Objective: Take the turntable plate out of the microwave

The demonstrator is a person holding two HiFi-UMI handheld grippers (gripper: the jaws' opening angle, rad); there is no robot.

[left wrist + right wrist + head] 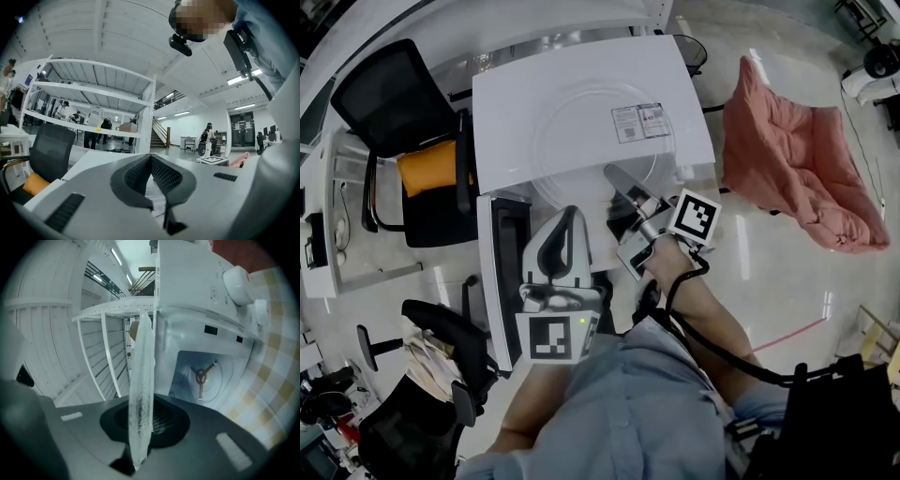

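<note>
- Two black mesh office chairs [389,103] stand at far left.
- One left gripper [567,217], its jaws closed together and empty.
- One white box microwave [508,108] with its door open.
- One right gripper [617,178] clamps one clear round glass turntable plate [140,394], outside the cavity.

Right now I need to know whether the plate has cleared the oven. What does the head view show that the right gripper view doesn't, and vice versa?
Head view only: the microwave's white top seen from above, its door swung open, the left gripper near that door, and the round outline of the turntable plate over the top. Right gripper view only: the open cavity with its bare three-armed support, and the control knobs. Both: the glass turntable plate pinched in the right gripper, outside the cavity.
</note>
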